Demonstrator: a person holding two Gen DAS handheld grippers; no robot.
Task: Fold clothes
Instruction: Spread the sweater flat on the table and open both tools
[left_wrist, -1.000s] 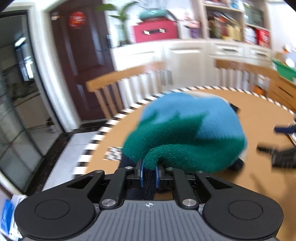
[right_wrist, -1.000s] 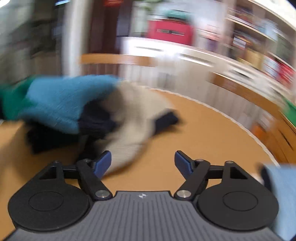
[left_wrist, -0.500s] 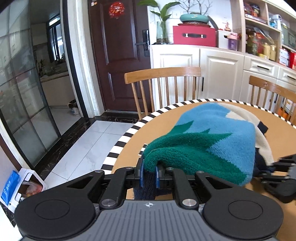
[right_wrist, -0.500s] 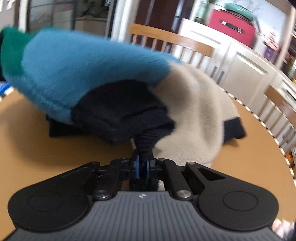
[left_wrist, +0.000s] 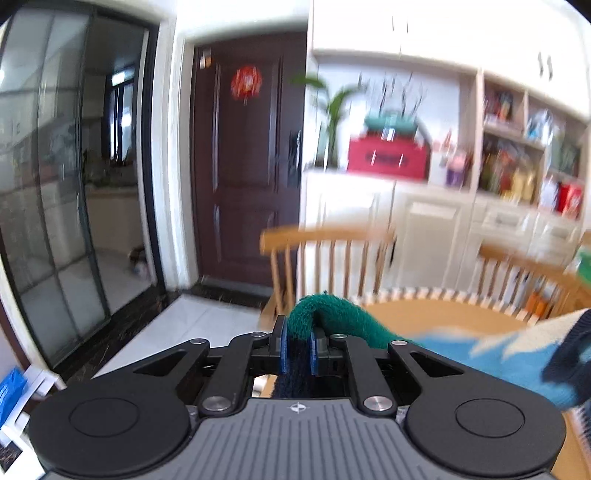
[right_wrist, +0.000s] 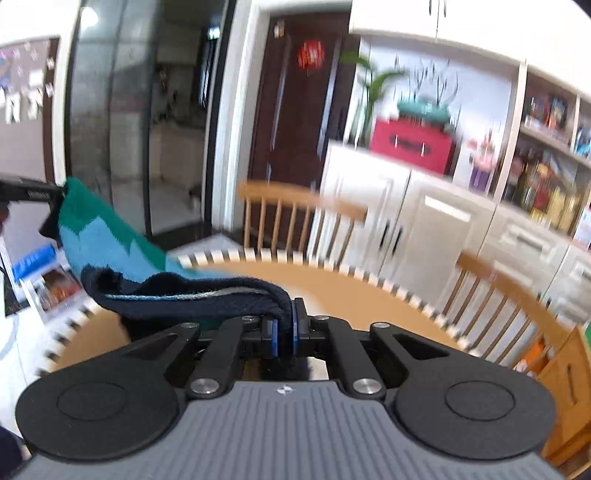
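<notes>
Evidently, the sweater (left_wrist: 491, 354) was held up off the round table (left_wrist: 439, 314) by both grippers at once. The left gripper (left_wrist: 297, 345) was seen with its blue pads pressed close together on a green fold of the knit, which humped over the pads and ran off to the right into light blue, cream and navy sections. The right gripper (right_wrist: 283, 334) was likewise seen pinched tight, its pads clamped on the dark navy ribbed edge of the same sweater (right_wrist: 110, 243); from there the fabric was stretched away to the left, up towards the left gripper (right_wrist: 27, 194), which was visible at the left edge of the right wrist view holding the green corner. The garment was thus spread between the two tools above the near left part of the table (right_wrist: 288, 273), whose tan top and striped rim were shown beneath it. Two wooden chairs (left_wrist: 328, 254) were placed at the far edge of the table. Behind them, a red box (right_wrist: 412, 146) was set on a white cabinet (right_wrist: 373, 206), with a teal bowl of twigs (right_wrist: 423, 107) resting on top of the box; what the box contained could not be told. Shelves (left_wrist: 517, 162) at the right were filled with blurred packages.
</notes>
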